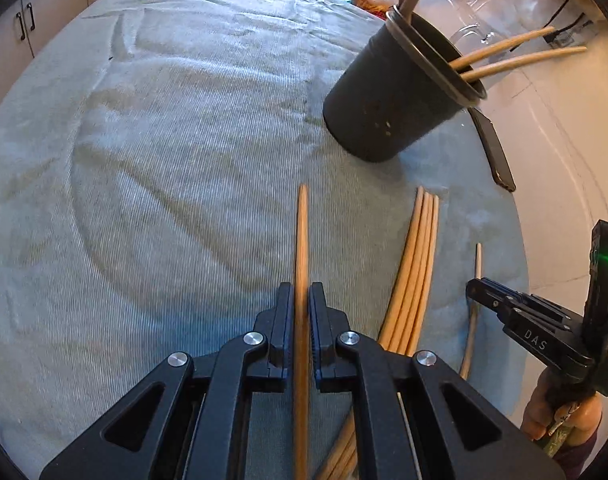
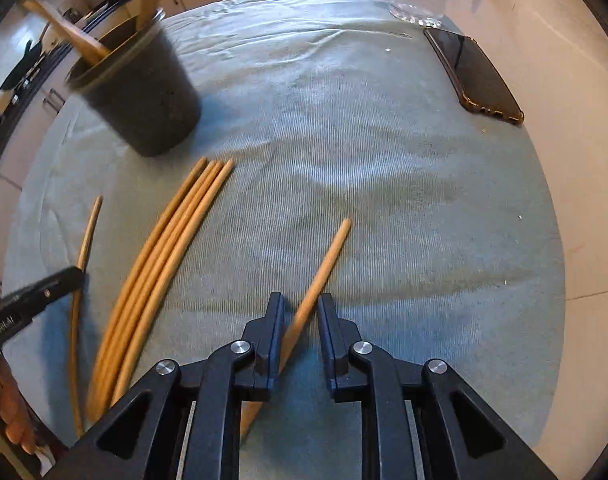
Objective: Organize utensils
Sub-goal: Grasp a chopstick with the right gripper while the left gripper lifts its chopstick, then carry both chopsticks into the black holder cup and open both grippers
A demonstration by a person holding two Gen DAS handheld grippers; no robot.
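Between closed left hand-held gripper (image 1: 301, 312) pads: chopstick (image 1: 302, 240)

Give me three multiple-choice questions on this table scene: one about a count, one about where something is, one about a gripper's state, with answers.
1. How many chopsticks form the loose bundle lying near the dark cup? A two; B four; C seven.
2. Where is the phone? A at the edge of the cloth; B inside the cup; C under the bundle.
3. The left gripper is: A open and empty; B shut on the cup's rim; C shut on a chopstick.
Answers: B, four tips show side by side; A, it lies along the cloth's border; C, both pads press one stick.
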